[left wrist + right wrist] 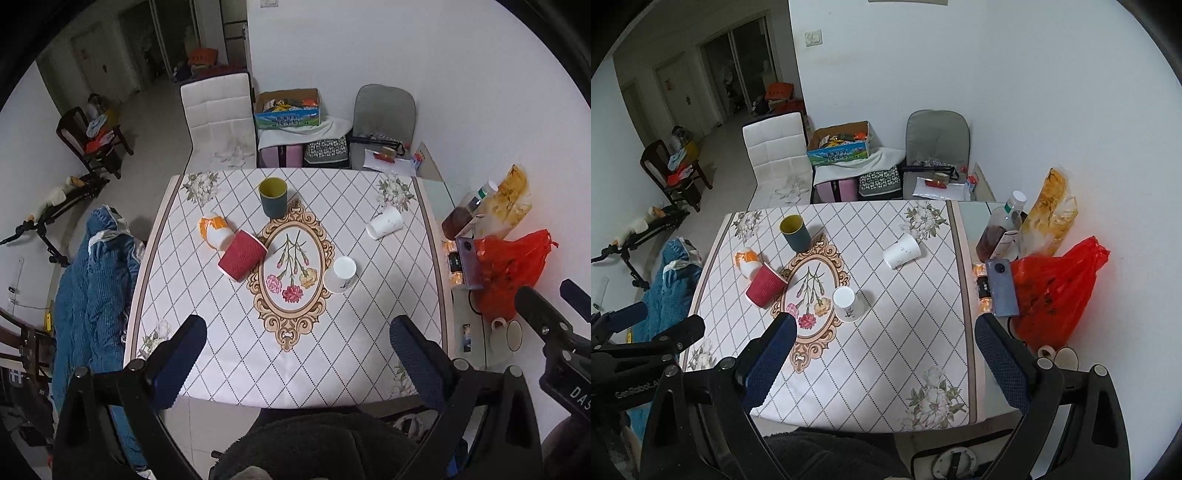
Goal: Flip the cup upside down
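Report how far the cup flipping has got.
Done: one white cup near the flower oval already stands upside down. In hand: nothing; the left gripper and right gripper hang open above the table's near edge. Left: the green cup stands upright; the red cup, orange cup and other white cup lie sideways.

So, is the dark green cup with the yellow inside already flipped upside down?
No, the dark green cup stands upright on the tablecloth, its open mouth facing up and its yellow interior visible.

Red ribbed cup (242, 259); grey-green cup (273, 197), yellow inside; white diamond-lattice tablecloth (388, 306), floral medallion; blue-padded tongs (297, 363).
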A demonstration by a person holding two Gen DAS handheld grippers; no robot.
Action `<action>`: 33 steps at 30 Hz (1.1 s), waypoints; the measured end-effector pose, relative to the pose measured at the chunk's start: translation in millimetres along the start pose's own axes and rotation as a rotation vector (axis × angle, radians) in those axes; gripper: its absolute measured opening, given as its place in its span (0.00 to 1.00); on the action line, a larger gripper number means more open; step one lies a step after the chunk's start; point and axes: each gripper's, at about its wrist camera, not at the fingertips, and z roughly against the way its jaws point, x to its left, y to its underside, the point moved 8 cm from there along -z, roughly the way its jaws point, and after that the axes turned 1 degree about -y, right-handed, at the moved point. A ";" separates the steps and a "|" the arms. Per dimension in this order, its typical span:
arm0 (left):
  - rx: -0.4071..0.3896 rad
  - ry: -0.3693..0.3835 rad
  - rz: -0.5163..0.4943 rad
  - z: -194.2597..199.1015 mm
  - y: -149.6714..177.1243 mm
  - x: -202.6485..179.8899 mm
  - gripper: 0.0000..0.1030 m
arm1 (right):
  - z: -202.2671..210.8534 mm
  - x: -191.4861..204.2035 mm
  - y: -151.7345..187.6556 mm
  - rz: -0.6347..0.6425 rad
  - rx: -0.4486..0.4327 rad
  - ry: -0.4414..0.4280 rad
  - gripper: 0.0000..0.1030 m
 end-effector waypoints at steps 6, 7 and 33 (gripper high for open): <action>0.021 -0.020 -0.009 -6.7 3.9 0.0 0.99 | -5.4 2.3 -0.2 0.011 0.004 0.016 0.97; 0.021 -0.025 -0.009 -7.2 3.8 0.0 0.99 | -6.3 1.7 0.0 0.010 0.005 0.021 0.97; -0.045 -0.053 -0.014 10.7 -12.1 -4.1 0.99 | -4.4 1.3 -4.2 0.001 -0.007 0.021 0.97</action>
